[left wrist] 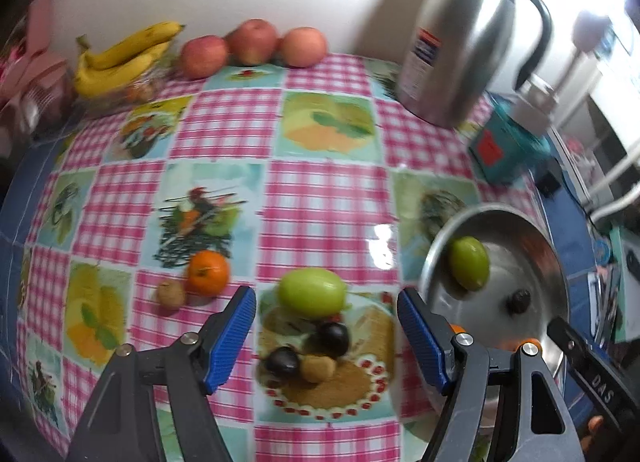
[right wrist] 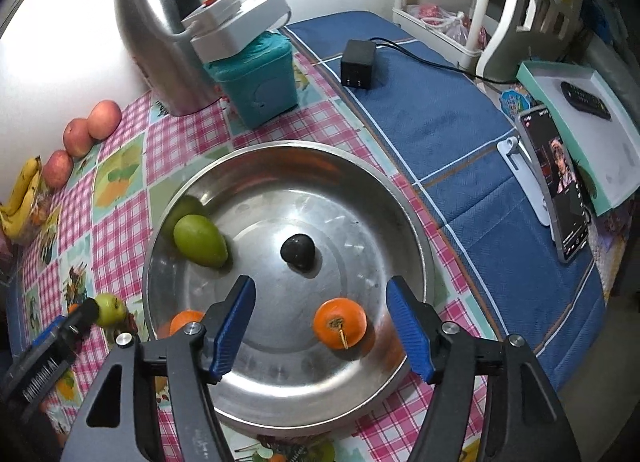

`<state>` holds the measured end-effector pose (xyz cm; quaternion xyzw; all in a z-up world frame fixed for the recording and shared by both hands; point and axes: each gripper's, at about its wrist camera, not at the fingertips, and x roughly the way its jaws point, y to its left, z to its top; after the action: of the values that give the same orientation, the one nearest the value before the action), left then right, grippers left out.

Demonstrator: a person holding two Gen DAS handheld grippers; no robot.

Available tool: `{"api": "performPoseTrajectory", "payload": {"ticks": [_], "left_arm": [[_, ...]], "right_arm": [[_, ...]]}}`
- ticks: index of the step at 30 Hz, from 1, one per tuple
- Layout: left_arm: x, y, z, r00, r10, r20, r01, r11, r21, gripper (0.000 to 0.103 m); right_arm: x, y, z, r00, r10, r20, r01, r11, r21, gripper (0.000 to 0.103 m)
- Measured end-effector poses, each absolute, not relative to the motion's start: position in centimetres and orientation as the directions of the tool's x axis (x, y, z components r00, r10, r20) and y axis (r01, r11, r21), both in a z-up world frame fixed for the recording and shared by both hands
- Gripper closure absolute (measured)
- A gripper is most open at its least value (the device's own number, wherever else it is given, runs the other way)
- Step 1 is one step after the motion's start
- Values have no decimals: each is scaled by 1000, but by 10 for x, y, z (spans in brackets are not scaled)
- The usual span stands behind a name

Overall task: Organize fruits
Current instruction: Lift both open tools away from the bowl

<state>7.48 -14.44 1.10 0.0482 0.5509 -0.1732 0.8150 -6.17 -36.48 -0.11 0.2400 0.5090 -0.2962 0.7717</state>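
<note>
A checked tablecloth (left wrist: 320, 189) with printed panels covers the table. A steel jug (left wrist: 460, 37) stands at the back, beside a teal box (right wrist: 256, 85) bearing a white device (right wrist: 236, 25). On the blue cloth (right wrist: 440, 117) lie a black adapter (right wrist: 357, 65) with its cable, a propped phone (right wrist: 560, 185) and a tray (right wrist: 580, 117) holding a remote (right wrist: 585, 99).

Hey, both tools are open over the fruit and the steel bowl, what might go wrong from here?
1. The green fruit ahead of the left tool is round and smooth; it may roll off as the tool shuts.
2. Two dark fruits and a small tan fruit lie just behind it and could get knocked.
3. In the steel bowl, the orange under the right tool may roll, since nothing braces it.
</note>
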Motion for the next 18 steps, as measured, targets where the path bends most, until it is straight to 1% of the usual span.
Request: {"api": "performPoseTrajectory", "payload": {"ticks": [7, 14, 15, 16, 18], "left_arm": [[84, -120, 12, 341, -214, -915, 279, 953, -119, 27], [85, -106, 11, 336, -225, -915, 247, 958, -145, 26], [86, -105, 11, 335, -227, -915, 245, 958, -148, 25], [86, -104, 10, 335, -227, -914, 244, 958, -149, 21], [85, -103, 11, 336, -227, -914, 244, 958, -148, 16]], "right_arm": [[-58, -346, 5, 313, -213, -926, 666, 744, 54, 34], [-53, -333, 10, 319, -224, -921, 638, 770, 34, 34], [-52, -332, 10, 318, -225, -921, 636, 771, 31, 34], [-52, -332, 9, 316, -224, -922, 636, 771, 30, 34], [-52, -332, 7, 312, -217, -925, 638, 770, 35, 34]]}}
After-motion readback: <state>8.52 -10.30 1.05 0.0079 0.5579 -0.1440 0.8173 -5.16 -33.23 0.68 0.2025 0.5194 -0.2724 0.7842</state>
